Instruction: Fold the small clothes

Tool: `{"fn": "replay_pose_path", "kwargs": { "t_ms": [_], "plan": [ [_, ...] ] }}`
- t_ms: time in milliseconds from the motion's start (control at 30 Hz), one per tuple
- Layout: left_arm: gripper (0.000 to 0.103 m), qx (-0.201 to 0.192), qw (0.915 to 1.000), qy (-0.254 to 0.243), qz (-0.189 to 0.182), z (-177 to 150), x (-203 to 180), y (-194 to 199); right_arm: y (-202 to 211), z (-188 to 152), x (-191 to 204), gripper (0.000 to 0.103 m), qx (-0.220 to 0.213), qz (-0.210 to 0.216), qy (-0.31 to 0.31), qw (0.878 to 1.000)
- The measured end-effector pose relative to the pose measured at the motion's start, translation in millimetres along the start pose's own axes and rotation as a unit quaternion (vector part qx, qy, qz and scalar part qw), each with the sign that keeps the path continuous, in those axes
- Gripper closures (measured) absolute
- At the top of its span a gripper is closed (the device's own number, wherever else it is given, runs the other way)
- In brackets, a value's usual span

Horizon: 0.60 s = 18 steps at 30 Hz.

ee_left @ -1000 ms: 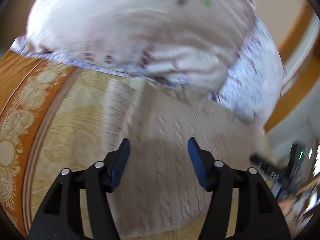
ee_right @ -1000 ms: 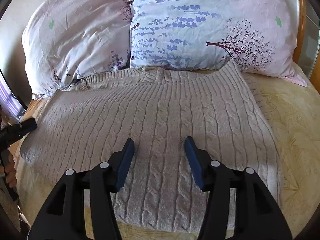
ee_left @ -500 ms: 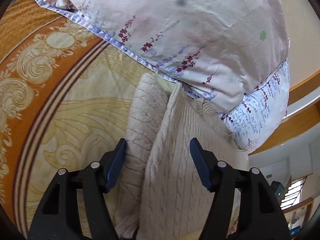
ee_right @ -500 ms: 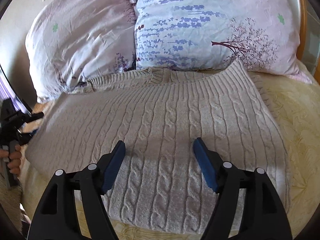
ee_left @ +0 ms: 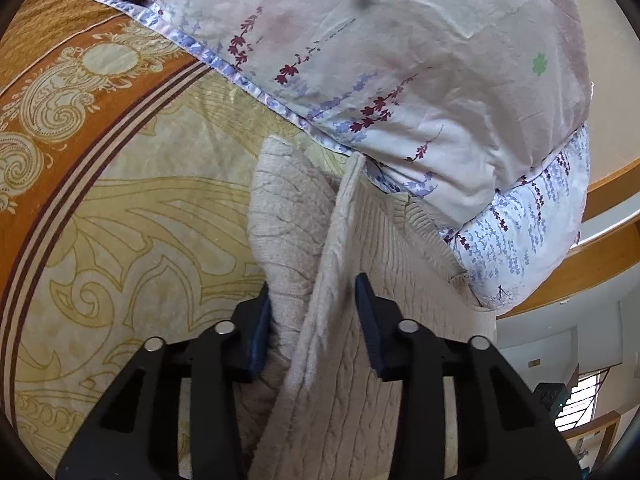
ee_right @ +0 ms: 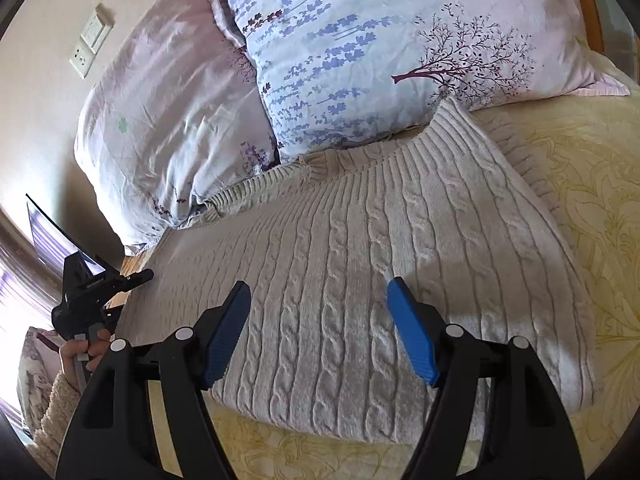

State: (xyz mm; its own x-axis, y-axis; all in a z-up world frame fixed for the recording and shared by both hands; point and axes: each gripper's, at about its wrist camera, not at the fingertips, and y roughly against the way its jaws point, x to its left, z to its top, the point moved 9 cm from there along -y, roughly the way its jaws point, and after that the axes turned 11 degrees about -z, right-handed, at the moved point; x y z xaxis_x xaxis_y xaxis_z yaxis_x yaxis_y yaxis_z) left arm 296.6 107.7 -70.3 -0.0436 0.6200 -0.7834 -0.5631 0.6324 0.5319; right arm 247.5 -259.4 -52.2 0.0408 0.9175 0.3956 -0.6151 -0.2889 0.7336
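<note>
Straddling the sweater (ee_left: 320,288) edge, left claw (ee_left: 314,312) half-closed; right claw (ee_right: 320,320) wide, empty.

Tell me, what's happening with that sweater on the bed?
A person with a gripper in each hand is folding a cream cable-knit sweater lying on the bed by two flowery pillows. The left gripper sits around the sweater's raised side edge, not fully shut. The right gripper hangs open above the middle, touching nothing.
</note>
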Motion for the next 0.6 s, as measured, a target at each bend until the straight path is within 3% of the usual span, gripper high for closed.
{"fn": "replay_pose_path", "kwargs": {
  "t_ms": [167,600],
  "plan": [
    [0.083,-0.002,0.9999,0.01,-0.01,0.1,1.0,2.0,3.1,-1.8,-0.3,0.031,-0.001,0.001,0.0,1.0],
    [0.087,-0.02,0.9949,-0.035,-0.092,-1.2,-87.0,6.1,16.2,-2.2,-7.9,0.031,-0.011,0.003,-0.003,1.0]
  ]
}}
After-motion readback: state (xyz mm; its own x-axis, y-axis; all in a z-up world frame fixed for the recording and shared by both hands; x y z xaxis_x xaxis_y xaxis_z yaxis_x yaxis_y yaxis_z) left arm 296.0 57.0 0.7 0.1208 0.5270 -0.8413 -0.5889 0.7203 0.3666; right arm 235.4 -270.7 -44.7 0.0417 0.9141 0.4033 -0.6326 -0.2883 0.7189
